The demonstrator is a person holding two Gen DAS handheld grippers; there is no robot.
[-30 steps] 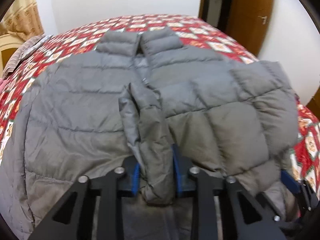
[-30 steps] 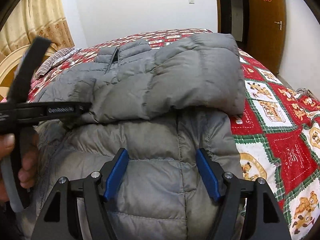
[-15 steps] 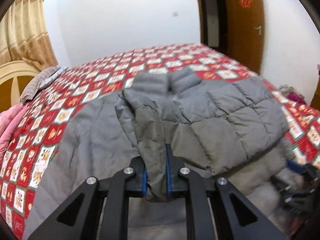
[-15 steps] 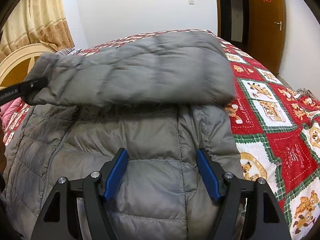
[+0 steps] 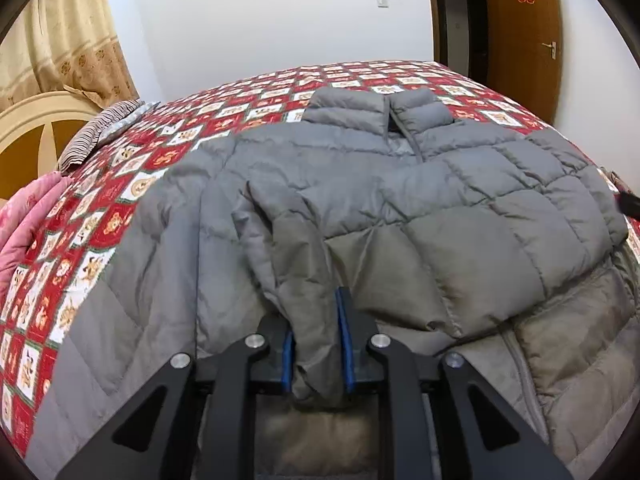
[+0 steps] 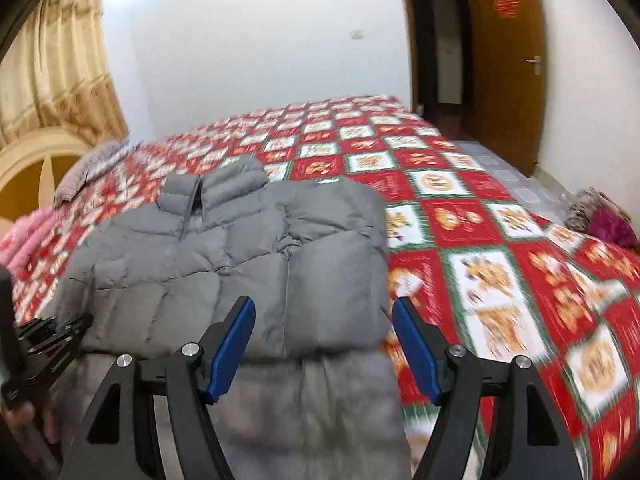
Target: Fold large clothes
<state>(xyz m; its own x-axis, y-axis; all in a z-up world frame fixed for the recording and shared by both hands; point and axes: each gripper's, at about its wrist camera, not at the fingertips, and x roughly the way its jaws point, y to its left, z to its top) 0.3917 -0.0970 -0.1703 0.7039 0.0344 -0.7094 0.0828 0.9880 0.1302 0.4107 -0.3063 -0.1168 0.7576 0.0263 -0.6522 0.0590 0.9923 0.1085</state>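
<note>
Grey puffer jacket [image 5: 400, 208] lies spread on the red patchwork bed [image 6: 460, 208]. The left gripper [image 5: 316, 344] is easing apart, a sleeve end [image 5: 312, 320] between its fingers; the right gripper [image 6: 324, 344] hangs released above the jacket.

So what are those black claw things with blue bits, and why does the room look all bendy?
Those are two grabbing tools, like big tongs, one in each of a person's hands. Each tool carries a tiny camera with a very wide lens, which makes the room look curved.

One picture looks along the left gripper. A bunched-up grey sleeve sits between its blue pads, and its jaws are opening.

The other picture looks along the right gripper. Its jaws stand wide open and hold nothing.

On the bed lies a red quilt with bear pictures. Spread on it is a grey puffy jacket, partly folded. At the left edge of that picture you can spot the other tool.
</note>
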